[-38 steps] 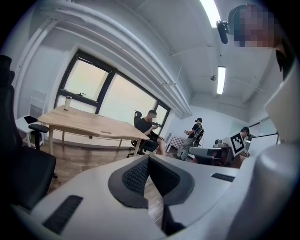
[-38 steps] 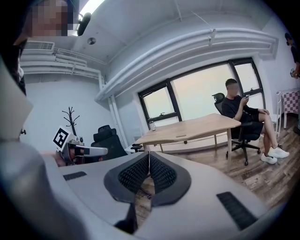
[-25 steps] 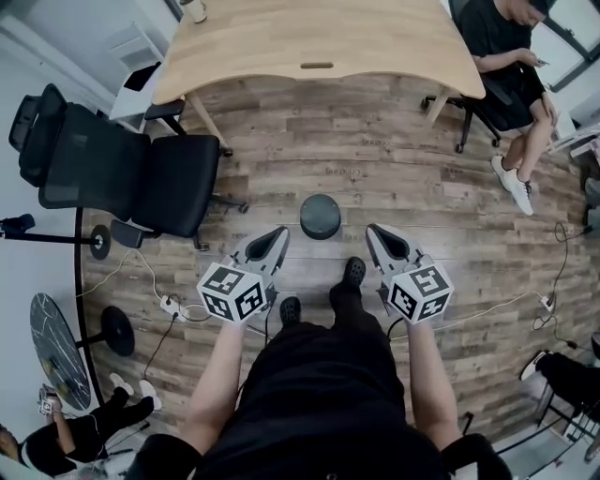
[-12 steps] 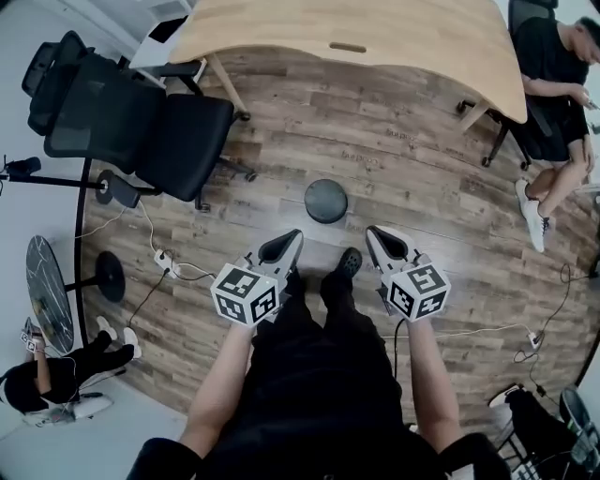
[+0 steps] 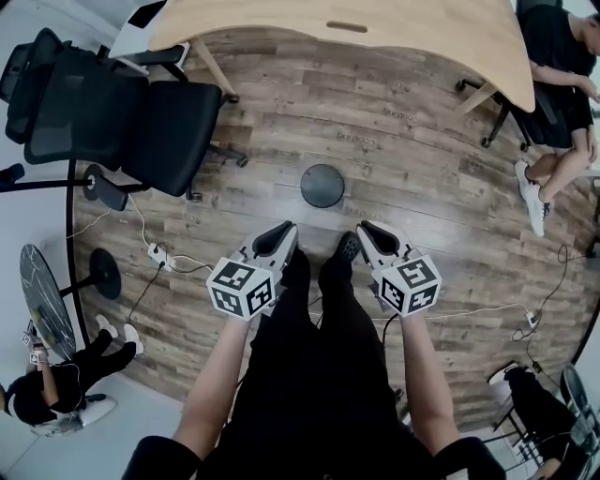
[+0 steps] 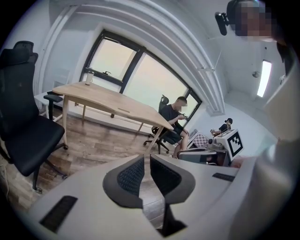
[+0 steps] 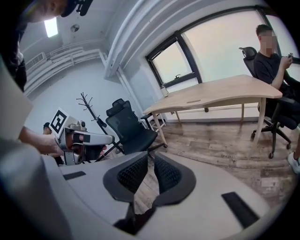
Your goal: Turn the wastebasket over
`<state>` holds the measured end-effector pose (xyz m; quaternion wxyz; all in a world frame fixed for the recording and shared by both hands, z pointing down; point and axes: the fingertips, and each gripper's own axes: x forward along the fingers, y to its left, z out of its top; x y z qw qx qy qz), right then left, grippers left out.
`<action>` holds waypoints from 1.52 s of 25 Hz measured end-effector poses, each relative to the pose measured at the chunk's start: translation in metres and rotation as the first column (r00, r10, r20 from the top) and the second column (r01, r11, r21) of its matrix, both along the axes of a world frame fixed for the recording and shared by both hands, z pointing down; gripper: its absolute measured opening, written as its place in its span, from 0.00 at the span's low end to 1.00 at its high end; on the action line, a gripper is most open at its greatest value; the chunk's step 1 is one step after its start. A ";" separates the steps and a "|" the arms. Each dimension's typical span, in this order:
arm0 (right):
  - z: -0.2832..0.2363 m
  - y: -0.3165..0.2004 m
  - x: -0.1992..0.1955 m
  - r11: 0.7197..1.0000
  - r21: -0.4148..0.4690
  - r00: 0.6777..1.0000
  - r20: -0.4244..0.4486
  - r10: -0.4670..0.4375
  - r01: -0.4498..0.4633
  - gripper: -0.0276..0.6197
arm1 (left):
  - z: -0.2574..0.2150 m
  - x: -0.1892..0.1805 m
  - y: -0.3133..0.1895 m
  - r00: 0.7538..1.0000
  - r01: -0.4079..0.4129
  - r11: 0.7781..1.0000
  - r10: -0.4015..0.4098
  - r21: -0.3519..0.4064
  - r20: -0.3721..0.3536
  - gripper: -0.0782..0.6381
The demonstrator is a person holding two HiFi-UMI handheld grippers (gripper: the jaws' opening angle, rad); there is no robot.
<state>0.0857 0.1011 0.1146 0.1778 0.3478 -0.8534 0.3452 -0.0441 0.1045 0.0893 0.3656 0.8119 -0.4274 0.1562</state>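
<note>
The wastebasket is a dark round shape on the wooden floor, seen from straight above in the head view; I cannot tell whether its mouth or its base faces up. My left gripper and right gripper hover side by side just short of it, one toward each side, apart from it. Both are shut with nothing between the jaws. In the left gripper view my left gripper points past the floor toward the table. The right gripper looks the same way in its own view. Neither gripper view shows the basket.
A black office chair stands to the left, and a wooden table lies beyond the basket. A seated person is at the far right. A power strip with cables lies left of my feet. A round stand base sits further left.
Both grippers have sunk toward the floor and stay shut. The head view has shifted, so the table and basket sit higher in the picture.
</note>
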 end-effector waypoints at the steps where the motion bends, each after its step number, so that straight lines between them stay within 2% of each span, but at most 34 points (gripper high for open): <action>1: 0.003 -0.001 -0.002 1.000 -0.008 1.000 -0.006 0.011 -0.011 0.10 | 0.005 -0.002 -0.004 1.000 -0.012 1.000 0.012 -0.010 0.003 0.18; 2: 0.007 -0.003 -0.004 1.000 -0.015 1.000 -0.012 0.018 -0.018 0.10 | 0.010 -0.005 -0.007 1.000 -0.020 1.000 0.021 -0.019 0.010 0.29; 3: 0.011 -0.004 -0.007 1.000 -0.023 1.000 -0.020 0.020 -0.021 0.11 | 0.016 -0.009 -0.011 1.000 -0.025 0.999 0.026 -0.026 0.018 0.35; 4: 0.015 -0.005 -0.011 0.999 -0.033 0.999 -0.028 0.017 -0.018 0.20 | 0.021 -0.012 -0.016 0.999 -0.029 0.999 0.030 -0.033 0.022 0.36; 5: 0.021 -0.006 -0.016 0.999 -0.045 0.999 -0.037 0.012 -0.013 0.38 | 0.025 -0.014 -0.019 0.999 -0.036 0.999 0.037 -0.040 0.020 0.39; 6: 0.026 -0.006 -0.020 0.998 -0.056 0.999 -0.047 0.008 -0.011 0.43 | 0.029 -0.015 -0.022 0.999 -0.049 0.998 0.049 -0.047 0.015 0.40; 10: 0.042 -0.007 -0.030 0.997 -0.075 0.997 -0.082 0.012 -0.018 0.46 | 0.047 -0.017 -0.025 0.994 -0.104 0.992 0.105 -0.064 0.006 0.49; 17: 0.084 -0.016 -0.025 0.992 -0.126 0.992 -0.129 0.011 -0.027 0.46 | 0.088 -0.013 -0.030 0.987 -0.163 0.980 0.161 -0.117 -0.029 0.55; 21: 0.114 -0.029 -0.016 0.988 -0.140 0.988 -0.150 0.045 -0.066 0.47 | 0.127 -0.016 -0.032 0.981 -0.196 0.967 0.193 -0.160 -0.033 0.59; 24: 0.142 -0.033 -0.012 0.986 -0.158 0.985 -0.170 0.029 -0.056 0.47 | 0.163 -0.016 -0.030 0.976 -0.219 0.958 0.217 -0.186 -0.027 0.60; 27: 0.168 -0.041 -0.015 0.985 -0.163 0.984 -0.178 0.020 -0.050 0.47 | 0.196 -0.021 -0.037 0.980 -0.200 0.957 0.200 -0.208 -0.026 0.60; 31: 0.204 -0.041 -0.016 0.980 -0.186 0.983 -0.180 0.034 -0.068 0.47 | 0.238 -0.035 -0.049 0.993 -0.107 0.974 0.113 -0.199 0.024 0.59; 33: 0.225 -0.036 -0.015 0.977 -0.202 0.983 -0.182 0.035 -0.073 0.47 | 0.259 -0.036 -0.050 0.996 -0.080 0.975 0.087 -0.208 0.022 0.59; 38: 0.284 -0.028 -0.019 0.970 -0.240 0.981 -0.192 -0.002 -0.045 0.47 | 0.315 -0.035 -0.049 0.994 -0.093 0.968 0.103 -0.234 0.034 0.59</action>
